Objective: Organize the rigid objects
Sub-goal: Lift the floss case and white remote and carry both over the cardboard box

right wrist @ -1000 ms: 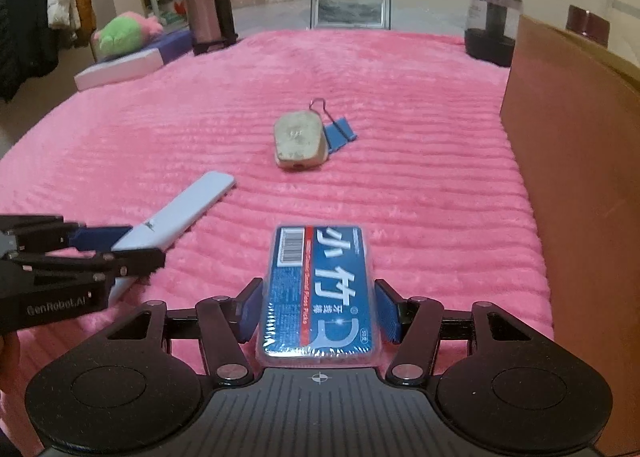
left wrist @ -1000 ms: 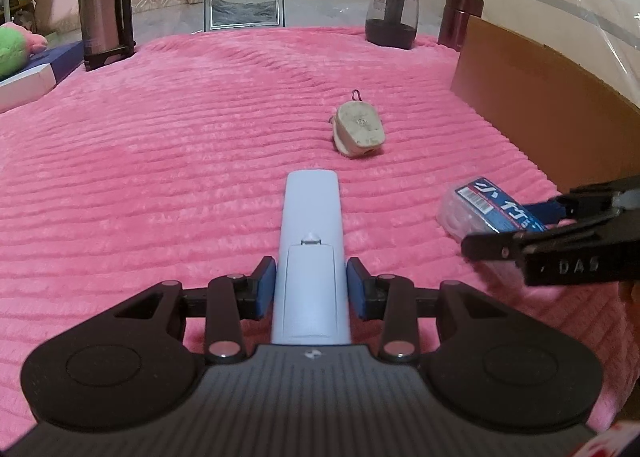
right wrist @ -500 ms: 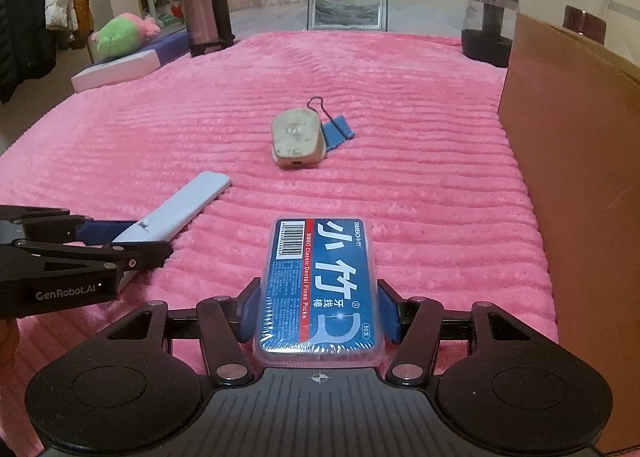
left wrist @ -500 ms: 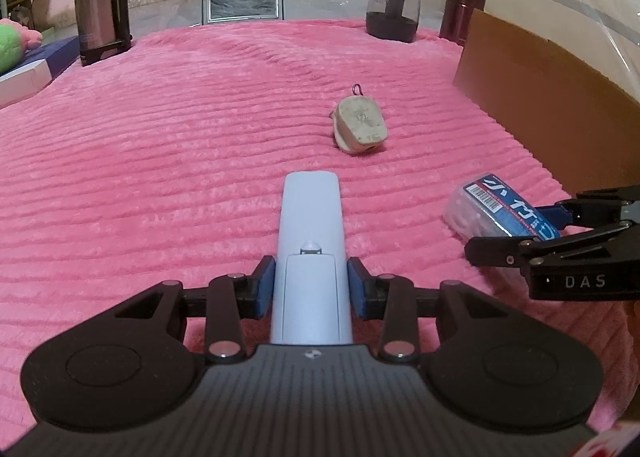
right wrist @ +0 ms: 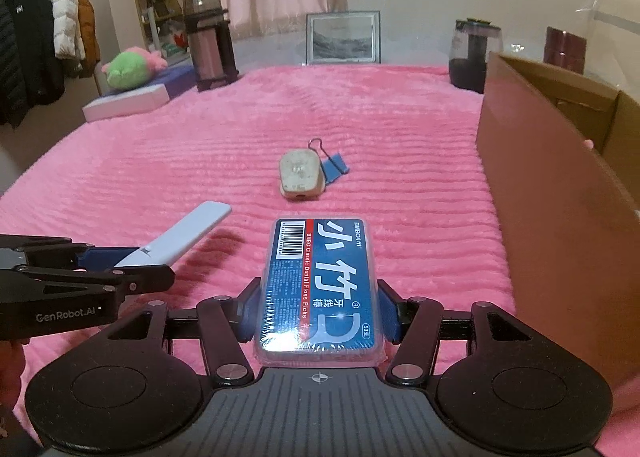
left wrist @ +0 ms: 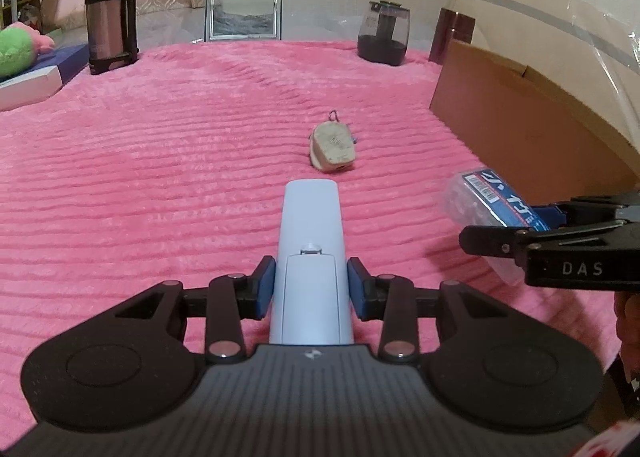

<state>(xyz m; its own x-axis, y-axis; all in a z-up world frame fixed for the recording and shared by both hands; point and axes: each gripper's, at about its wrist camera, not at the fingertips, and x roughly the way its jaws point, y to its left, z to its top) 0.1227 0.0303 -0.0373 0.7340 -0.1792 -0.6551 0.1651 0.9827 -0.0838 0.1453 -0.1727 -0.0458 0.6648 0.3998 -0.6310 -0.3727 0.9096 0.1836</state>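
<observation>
Item one: the long, slim, pale blue-grey plastic remote control (left wrist: 311, 257). You are pinching it in your left gripper (left wrist: 311, 287), the blue pads (left wrist: 265, 287) pressing on both of its long sides near the battery-cover end, back face up. Its smooth rounded tip is pointing forward above the pink ribbed plush bedspread (left wrist: 160, 177); in the right wrist view it is casting a shadow on the pile.

Item two: the flat rectangular clear-plastic box of dental floss picks with a blue printed label (right wrist: 320, 285). You are gripping it in your right gripper (right wrist: 320, 311), the pads closing on its two long edges, label and barcode facing up. It is glossy, with rounded corners, and is hanging over the bedspread, just left of the open brown cardboard box (right wrist: 552, 185).

Item three: the small beige rounded-oblong object with a worn, mottled top (right wrist: 300, 175), which is lying on the bedspread ahead of both grippers.

Item four: the blue metal binder clip with wire handles (right wrist: 332, 165), which is lying touching the beige object's right side.

Along the far edge are standing a tall steel vacuum flask with black straps (left wrist: 110, 15), a silver-framed picture (left wrist: 244, 14), a dark glass jug (left wrist: 384, 33) and a maroon cylindrical canister (left wrist: 454, 35).
</observation>
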